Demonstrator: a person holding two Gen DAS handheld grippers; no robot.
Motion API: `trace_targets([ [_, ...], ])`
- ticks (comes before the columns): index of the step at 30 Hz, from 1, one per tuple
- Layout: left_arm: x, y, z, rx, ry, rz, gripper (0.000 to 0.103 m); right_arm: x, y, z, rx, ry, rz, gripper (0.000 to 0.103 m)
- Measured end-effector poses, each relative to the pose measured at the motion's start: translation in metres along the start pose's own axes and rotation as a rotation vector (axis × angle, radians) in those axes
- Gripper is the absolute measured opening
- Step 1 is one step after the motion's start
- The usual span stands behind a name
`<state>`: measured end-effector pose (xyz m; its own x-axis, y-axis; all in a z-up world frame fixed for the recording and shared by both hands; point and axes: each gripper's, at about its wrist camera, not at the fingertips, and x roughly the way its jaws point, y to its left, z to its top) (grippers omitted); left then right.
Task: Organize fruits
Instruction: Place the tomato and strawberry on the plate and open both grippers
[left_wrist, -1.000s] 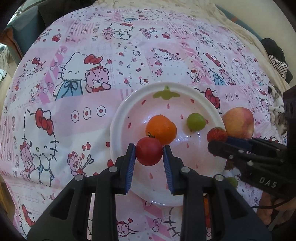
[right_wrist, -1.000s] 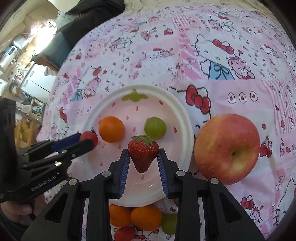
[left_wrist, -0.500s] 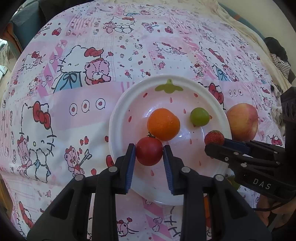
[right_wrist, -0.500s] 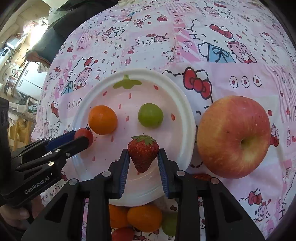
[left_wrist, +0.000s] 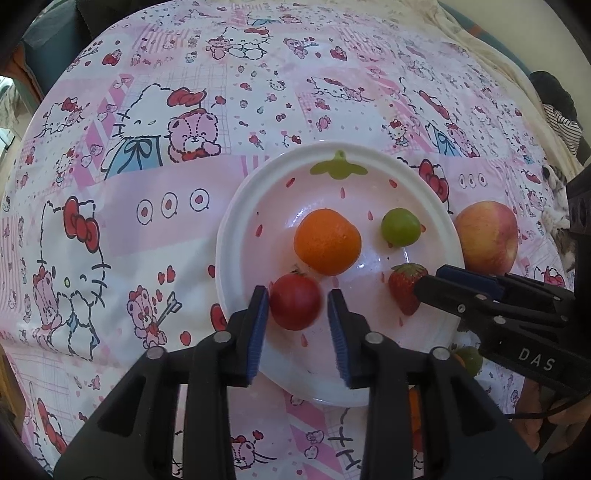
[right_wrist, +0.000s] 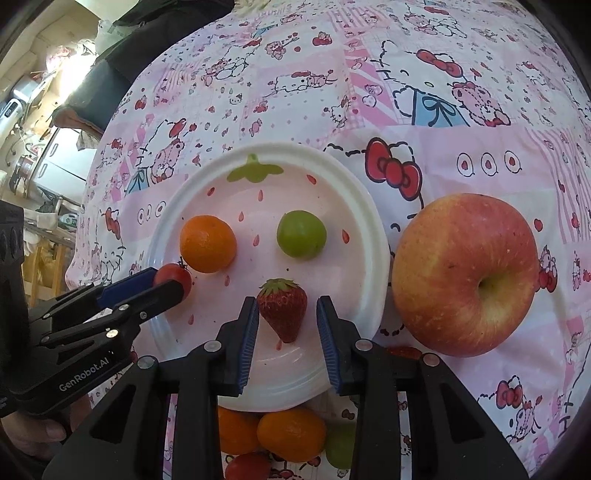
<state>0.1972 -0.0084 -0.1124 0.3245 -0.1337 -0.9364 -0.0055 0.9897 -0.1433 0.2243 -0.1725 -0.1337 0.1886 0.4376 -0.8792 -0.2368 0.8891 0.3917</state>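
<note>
A white strawberry-print plate (left_wrist: 236, 229) (right_wrist: 364, 206) holds an orange (left_wrist: 327, 242) (right_wrist: 207, 243), a green lime (left_wrist: 400, 226) (right_wrist: 301, 233), a red tomato (left_wrist: 294, 302) (right_wrist: 173, 276) and a strawberry (left_wrist: 406, 286) (right_wrist: 282, 308). My left gripper (left_wrist: 296, 320) is open, its jaws apart around the tomato, which rests on the plate. My right gripper (right_wrist: 285, 325) is open around the strawberry, which lies on the plate. A large apple (left_wrist: 487, 236) (right_wrist: 465, 273) sits on the cloth right of the plate.
Several more fruits, oranges (right_wrist: 290, 434), a green one (right_wrist: 340, 448) and a red one (right_wrist: 246, 467), lie on the cloth just in front of the plate, under my right gripper. The Hello Kitty cloth (left_wrist: 129, 221) spreads to the left and the far side.
Both grippers lowered toward the plate and opened. The tomato and the strawberry, held before, now rest on the plate between the spread jaws.
</note>
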Motion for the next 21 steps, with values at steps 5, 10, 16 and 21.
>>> trace_targets([
  [5,-0.009,-0.001,0.0,0.004,-0.042,0.022,0.075,-0.008,0.002,0.002,0.002,-0.02,0.02,0.057],
  [10,-0.011,0.001,0.001,0.0,-0.048,0.033,0.075,-0.025,0.004,0.007,-0.013,-0.075,0.007,0.068],
  [16,-0.019,-0.004,-0.002,0.026,-0.077,0.063,0.075,-0.039,0.0,0.009,-0.009,-0.111,0.005,0.068],
  [21,-0.026,-0.008,-0.006,0.031,-0.09,0.058,0.075,-0.053,-0.004,0.004,0.003,-0.139,-0.001,0.069],
])
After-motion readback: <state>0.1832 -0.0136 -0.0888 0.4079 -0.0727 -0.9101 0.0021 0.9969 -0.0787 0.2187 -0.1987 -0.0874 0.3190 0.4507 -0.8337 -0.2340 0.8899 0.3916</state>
